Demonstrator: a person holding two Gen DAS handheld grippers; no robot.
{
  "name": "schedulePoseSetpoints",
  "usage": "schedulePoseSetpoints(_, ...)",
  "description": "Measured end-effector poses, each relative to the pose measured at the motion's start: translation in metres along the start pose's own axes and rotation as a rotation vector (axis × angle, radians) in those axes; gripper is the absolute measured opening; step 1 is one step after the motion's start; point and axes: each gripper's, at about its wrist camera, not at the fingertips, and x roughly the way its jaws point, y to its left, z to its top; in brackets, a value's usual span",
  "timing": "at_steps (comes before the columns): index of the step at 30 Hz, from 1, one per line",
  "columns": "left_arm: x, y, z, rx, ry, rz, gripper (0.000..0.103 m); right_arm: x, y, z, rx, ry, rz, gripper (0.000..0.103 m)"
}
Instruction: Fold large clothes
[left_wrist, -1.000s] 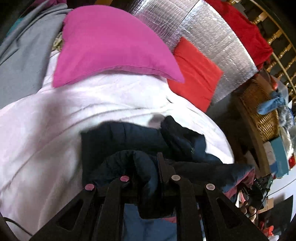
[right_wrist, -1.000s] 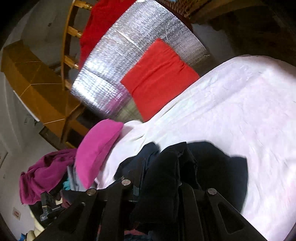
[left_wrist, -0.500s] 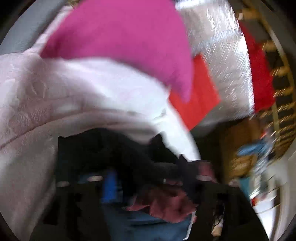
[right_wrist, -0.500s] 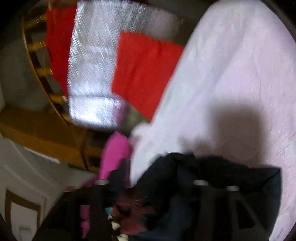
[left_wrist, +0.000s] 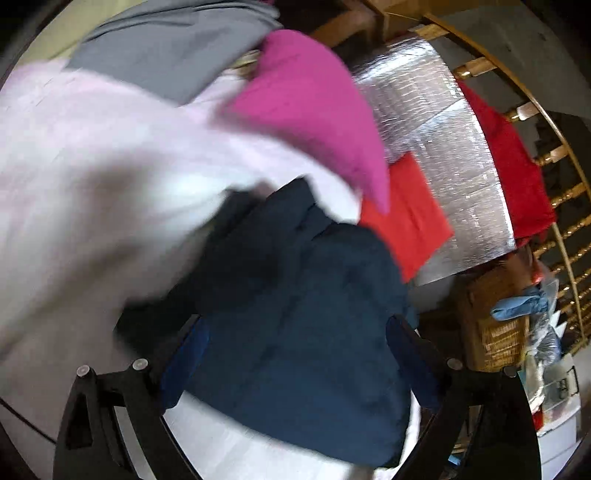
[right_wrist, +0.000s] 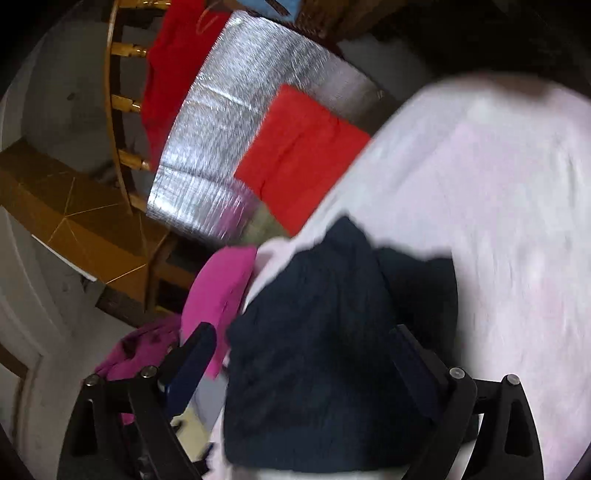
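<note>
My left tongs (left_wrist: 295, 347) and right tongs (right_wrist: 301, 350), jaws just opened wide, straddle the dark navy garment (left_wrist: 303, 295) without pinching it; it lies bunched and puffy on the pale pink bedspread (left_wrist: 92, 155), just below the magenta pillow (left_wrist: 314, 107).

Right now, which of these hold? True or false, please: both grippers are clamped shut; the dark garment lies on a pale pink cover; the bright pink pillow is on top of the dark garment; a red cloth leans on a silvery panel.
1. Both grippers are clamped shut. False: the left gripper and right gripper stand wide open, having just been opening, pads off the cloth.
2. The navy garment lies on the pale pink cover. True.
3. The magenta pillow sits on the garment. False: it lies beyond it, on the cover.
4. A red cloth rests against the silver panel. True.
</note>
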Motion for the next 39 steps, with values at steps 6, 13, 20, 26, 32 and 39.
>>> schedulePoseSetpoints(6, 0.003, 0.039, -0.017, -0.115, 0.022, 0.100, 0.097, 0.009, -0.020, -0.065, 0.114, 0.139, 0.036, 0.096)
schedulePoseSetpoints(13, 0.027, 0.047, -0.014, -0.138, 0.055, 0.137, 0.097, 0.049, -0.054, -0.081, 0.281, 0.182, -0.009, 0.096)
schedulePoseSetpoints(20, 0.041, 0.041, -0.005, -0.105, 0.043, 0.148, 0.097, 0.067, -0.060, -0.075, 0.208, 0.127, -0.075, 0.095)
schedulePoseSetpoints(26, 0.062, 0.022, -0.006, 0.032, 0.073, 0.226, 0.103, 0.073, -0.040, -0.089, 0.027, 0.047, -0.128, 0.102)
schedulePoseSetpoints(32, 0.068, 0.010, -0.013, 0.180, 0.100, 0.292, 0.103, 0.081, -0.030, -0.089, -0.066, 0.059, -0.176, 0.103)
schedulePoseSetpoints(39, 0.067, 0.011, -0.012, 0.219, 0.135, 0.268, 0.103, 0.066, -0.059, -0.069, 0.141, 0.048, -0.039, 0.103)
